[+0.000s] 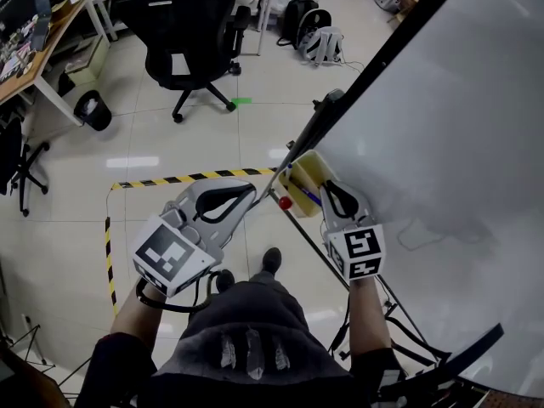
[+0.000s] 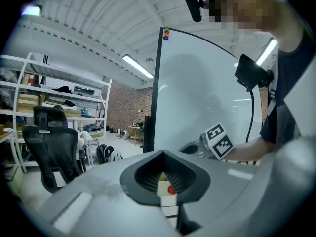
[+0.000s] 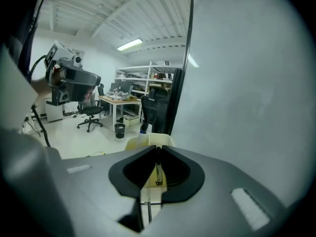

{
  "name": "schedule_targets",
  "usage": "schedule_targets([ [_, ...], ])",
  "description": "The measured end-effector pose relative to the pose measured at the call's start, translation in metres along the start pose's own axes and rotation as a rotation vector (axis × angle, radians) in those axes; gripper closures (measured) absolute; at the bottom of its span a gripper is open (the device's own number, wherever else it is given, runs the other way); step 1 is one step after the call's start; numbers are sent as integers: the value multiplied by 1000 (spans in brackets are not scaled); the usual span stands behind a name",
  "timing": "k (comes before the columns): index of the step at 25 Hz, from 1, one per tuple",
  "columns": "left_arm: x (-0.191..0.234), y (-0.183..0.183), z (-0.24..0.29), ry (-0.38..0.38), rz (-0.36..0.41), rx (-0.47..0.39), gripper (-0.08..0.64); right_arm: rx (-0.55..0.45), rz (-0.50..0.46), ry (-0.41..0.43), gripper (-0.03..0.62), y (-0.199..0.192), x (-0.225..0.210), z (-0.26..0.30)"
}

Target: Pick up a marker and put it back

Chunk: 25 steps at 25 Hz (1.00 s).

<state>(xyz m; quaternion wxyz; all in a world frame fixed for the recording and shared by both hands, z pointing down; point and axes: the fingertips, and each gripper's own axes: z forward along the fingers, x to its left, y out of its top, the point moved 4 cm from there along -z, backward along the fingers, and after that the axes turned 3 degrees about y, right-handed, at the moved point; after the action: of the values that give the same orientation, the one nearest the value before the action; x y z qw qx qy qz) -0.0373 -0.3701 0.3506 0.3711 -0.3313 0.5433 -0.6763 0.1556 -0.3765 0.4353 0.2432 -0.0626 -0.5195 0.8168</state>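
jaws of the right gripper (image 3: 158,149) stand nearly together, pinching a slim pale marker (image 3: 158,174) whose dark tip shows low in the slit between them. that gripper hangs just above a cream plastic tray (image 3: 148,141) fixed at the black-framed edge of a large white whiteboard (image 1: 442,100), so the marker sits over the tray, in the grip. in the head view it is mostly hidden under the gripper. the left gripper (image 2: 163,154) has its jaws together with nothing between them, and points at the same tray from the other side, near but apart from it. a red round cap (image 1: 286,202) pokes out at the tray's near end, between the two grippers. a black office chair (image 1: 189,36) stands well apart on the pale floor.
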Motion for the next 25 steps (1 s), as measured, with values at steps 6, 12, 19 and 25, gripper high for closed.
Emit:
schedule_targets([
  [6,3,-1,3,7,1,3,554,3,-6,16,552,3,1,5],
  [12,5,2,-4,15,5,-12,554,-39,-33,13,527,21,3,-5],
  [19,3,7,-24,8,31,-36,554,-161,-94,6,522,73,21,-34],
  [25,-4,20,-43,12,43,-68,554,-339,-125,75,522,141,54,-77],
])
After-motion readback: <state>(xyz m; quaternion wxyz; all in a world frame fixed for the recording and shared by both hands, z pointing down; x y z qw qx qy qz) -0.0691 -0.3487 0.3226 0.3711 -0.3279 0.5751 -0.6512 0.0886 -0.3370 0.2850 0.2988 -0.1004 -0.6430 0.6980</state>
